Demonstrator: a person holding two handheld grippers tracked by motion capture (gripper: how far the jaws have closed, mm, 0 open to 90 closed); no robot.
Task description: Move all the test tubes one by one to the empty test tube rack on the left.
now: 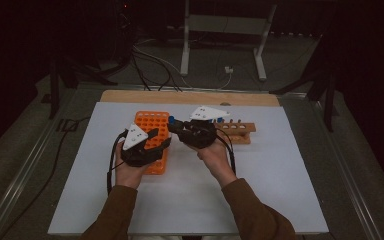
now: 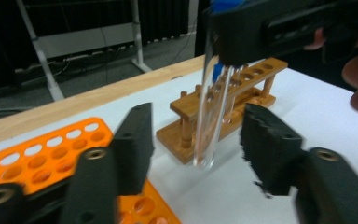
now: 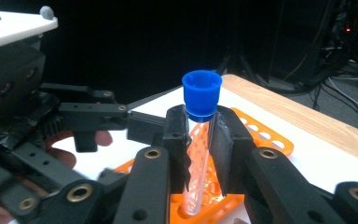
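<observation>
right claw (image 3: 199, 149): pinching a clear glass test tube with a blue cap (image 3: 200, 140) just under the cap, pads tight on both sides, tube upright
left claw (image 2: 196, 154): spread, pads either side of the tube's lower end, not touching it; tube hangs between them in the left gripper view
tube location: held in the air above the table, between the two racks, rounded bottom free over the white surface; blue cap on top
left hand (image 1: 130, 167): grips the left claw's body over the near end of the orange rack
right hand (image 1: 215, 155): grips the right claw's body, just left of the wooden rack
orange plastic tube rack (image 1: 152, 132): flat on the table, many round holes, partly under the left claw
wooden tube rack (image 1: 237, 131): on the table right of the orange one, row of holes on top, at least one blue-capped tube standing in it
sleeves: brown, both forearms come in from the near edge
table (image 1: 270, 175): white sheet on top, bare wood strip along the far edge
room: dark, grey floor, loose black and white cables behind the table, white metal frame stand (image 1: 220, 30) at the back, black stand legs at both sides
</observation>
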